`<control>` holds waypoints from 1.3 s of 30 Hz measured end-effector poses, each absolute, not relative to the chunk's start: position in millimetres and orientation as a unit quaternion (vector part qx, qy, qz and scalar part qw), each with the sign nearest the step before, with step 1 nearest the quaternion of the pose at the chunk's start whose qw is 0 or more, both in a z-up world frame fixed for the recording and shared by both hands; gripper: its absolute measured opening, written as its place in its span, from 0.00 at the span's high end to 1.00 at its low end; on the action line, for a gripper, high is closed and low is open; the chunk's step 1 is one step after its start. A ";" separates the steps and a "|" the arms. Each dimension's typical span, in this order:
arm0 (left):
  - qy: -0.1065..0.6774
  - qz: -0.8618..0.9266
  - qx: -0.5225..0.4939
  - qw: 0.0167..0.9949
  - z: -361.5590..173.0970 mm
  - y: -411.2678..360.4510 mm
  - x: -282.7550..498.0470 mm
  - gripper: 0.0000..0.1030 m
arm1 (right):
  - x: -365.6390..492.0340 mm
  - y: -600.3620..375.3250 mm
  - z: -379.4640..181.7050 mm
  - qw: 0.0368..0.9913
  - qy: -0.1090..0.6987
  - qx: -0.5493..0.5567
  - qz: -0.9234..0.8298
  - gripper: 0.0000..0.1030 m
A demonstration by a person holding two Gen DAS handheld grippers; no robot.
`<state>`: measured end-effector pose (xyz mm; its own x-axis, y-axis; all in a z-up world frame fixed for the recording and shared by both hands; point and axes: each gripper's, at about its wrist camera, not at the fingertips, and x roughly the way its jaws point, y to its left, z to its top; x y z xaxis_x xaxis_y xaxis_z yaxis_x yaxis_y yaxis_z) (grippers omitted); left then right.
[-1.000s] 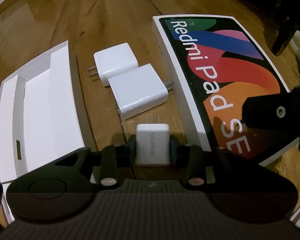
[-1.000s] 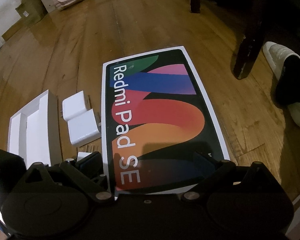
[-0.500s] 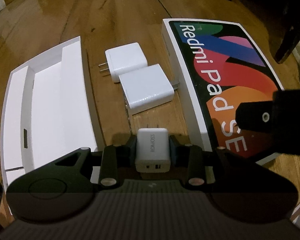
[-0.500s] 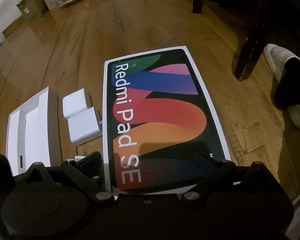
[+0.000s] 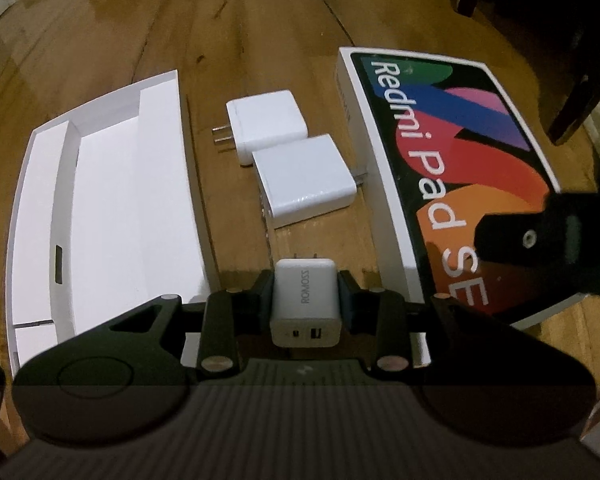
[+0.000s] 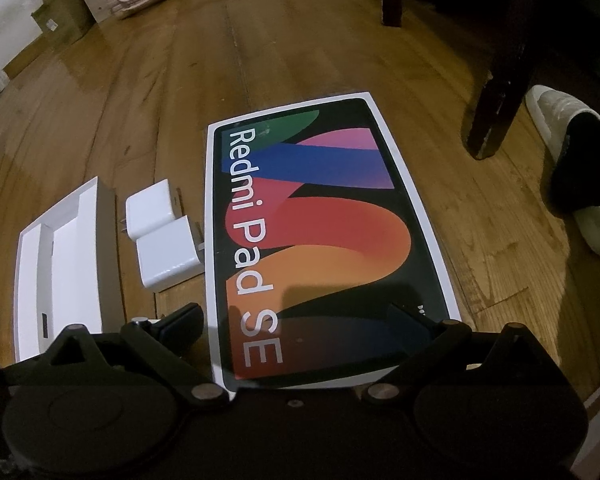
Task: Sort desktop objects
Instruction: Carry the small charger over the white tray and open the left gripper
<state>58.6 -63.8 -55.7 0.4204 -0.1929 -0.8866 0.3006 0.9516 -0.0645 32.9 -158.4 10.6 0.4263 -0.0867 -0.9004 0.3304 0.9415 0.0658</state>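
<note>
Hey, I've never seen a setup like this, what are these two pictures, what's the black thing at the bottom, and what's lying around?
Each picture comes from a fisheye camera on a hand-held two-finger tool, looking along its fingers. The black shape is the tool itself. The left tool is shut on a small white ROMOSS charger. The right tool hangs open over a colourful Redmi Pad SE box. On the wooden floor lie two more white chargers, touching, beside an open white tray.

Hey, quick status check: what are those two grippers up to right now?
Left gripper shut on ROMOSS charger, lifted. Right gripper open over Redmi Pad SE box. White tray left of it; two white chargers beside, not blocking.
</note>
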 end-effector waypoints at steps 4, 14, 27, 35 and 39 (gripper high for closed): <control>0.516 -0.145 0.044 0.843 -51.3 -61.9 58.4 0.68 | 32.8 -158.2 9.5 0.835 0.524 0.113 -0.125 0.03; 0.503 -0.141 0.035 0.852 -35.6 -54.3 54.7 0.68 | 32.8 -152.4 10.0 0.837 0.524 0.104 -0.123 0.03; 0.499 -0.104 0.013 0.860 -21.7 -17.4 56.2 0.68 | 34.4 -143.9 8.2 0.835 0.528 0.100 -0.119 0.03; 0.501 -0.075 0.006 0.862 -23.0 8.3 59.1 0.68 | 37.3 -131.2 3.9 0.833 0.534 0.089 -0.113 0.03; 0.510 -0.047 0.012 0.859 -32.4 22.1 60.0 0.68 | 39.1 -124.7 0.9 0.832 0.538 0.077 -0.111 0.03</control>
<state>60.0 22.1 -32.4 0.4751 -0.0677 -0.8773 0.0931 0.9953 -0.0264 39.1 -124.7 0.9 0.3964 -0.1021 -0.9124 0.2682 0.9633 0.0087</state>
